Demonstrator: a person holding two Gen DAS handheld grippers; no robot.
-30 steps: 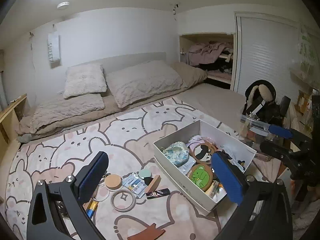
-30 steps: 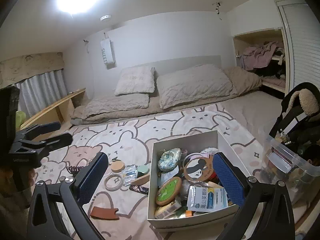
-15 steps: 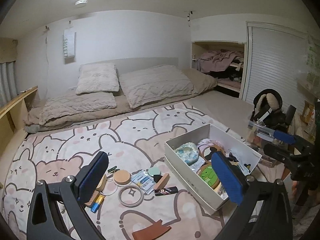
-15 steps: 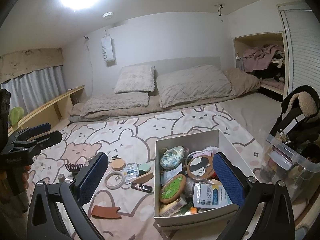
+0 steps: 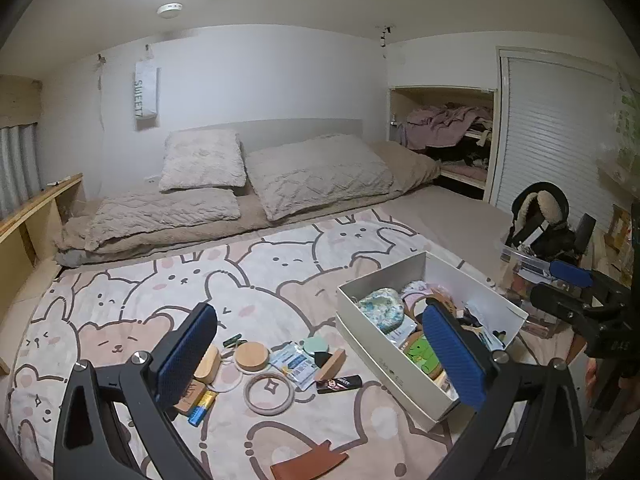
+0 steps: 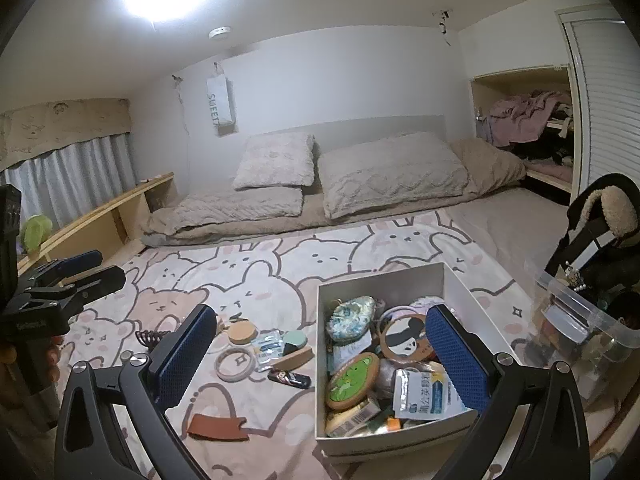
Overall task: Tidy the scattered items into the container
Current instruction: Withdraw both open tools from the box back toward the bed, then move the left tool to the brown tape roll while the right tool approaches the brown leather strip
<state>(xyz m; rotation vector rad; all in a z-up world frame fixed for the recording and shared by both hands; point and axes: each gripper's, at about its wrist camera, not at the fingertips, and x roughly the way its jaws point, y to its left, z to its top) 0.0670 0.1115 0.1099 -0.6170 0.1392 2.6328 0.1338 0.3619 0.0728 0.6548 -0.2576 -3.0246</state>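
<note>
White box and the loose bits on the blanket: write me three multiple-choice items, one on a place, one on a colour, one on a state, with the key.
1. Where does the pale ring lie?
A. inside the white box
B. on the blanket, left of the white box
C. on a pillow

2. What colour are the pads on the fingers?
A. blue
B. red
C. yellow

3. How do the two grippers stand?
A. both shut on something
B. one open, one shut
C. both open and empty

Key: 1 B, the ring sits on the blanket among the loose items, outside the white box. 2 A, each pad is a ribbed blue. 3 C, the left gripper and right gripper both show fingers wide apart with nothing between.
</note>
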